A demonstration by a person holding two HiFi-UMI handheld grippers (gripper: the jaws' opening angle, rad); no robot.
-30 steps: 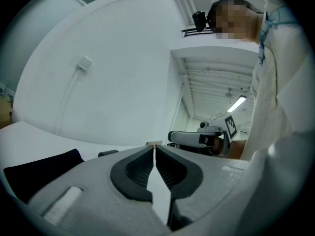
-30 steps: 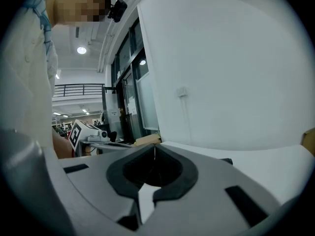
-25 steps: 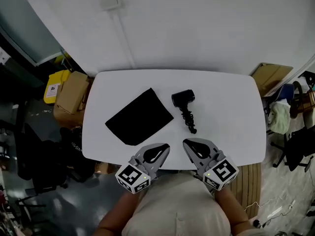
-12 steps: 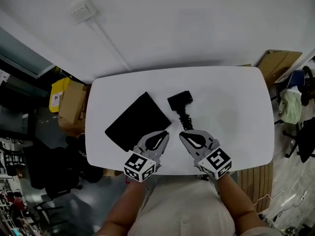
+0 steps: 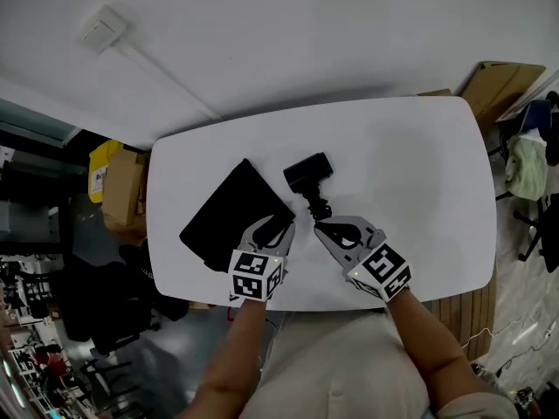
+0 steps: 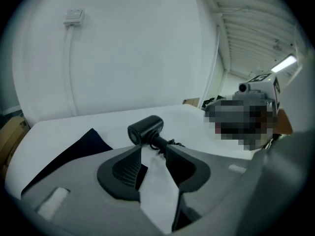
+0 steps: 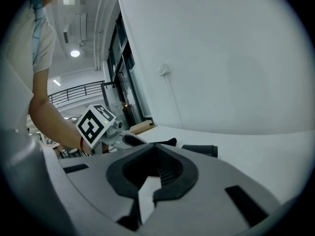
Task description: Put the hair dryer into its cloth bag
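White tabletop against a white wall; cardboard boxes on the floor past its left edge. Black hair dryer lies near the tabletop's middle, head toward the far edge, handle and coiled cord running toward the near edge; long axis far-to-near. Black cloth bag lies flat just left of it. Left claw: jaws apart and just been opening, only bare tabletop and the bag's edge between them, dryer just beyond the tips. Right claw: jaws together, empty, tips close to the handle end; contact unclear.
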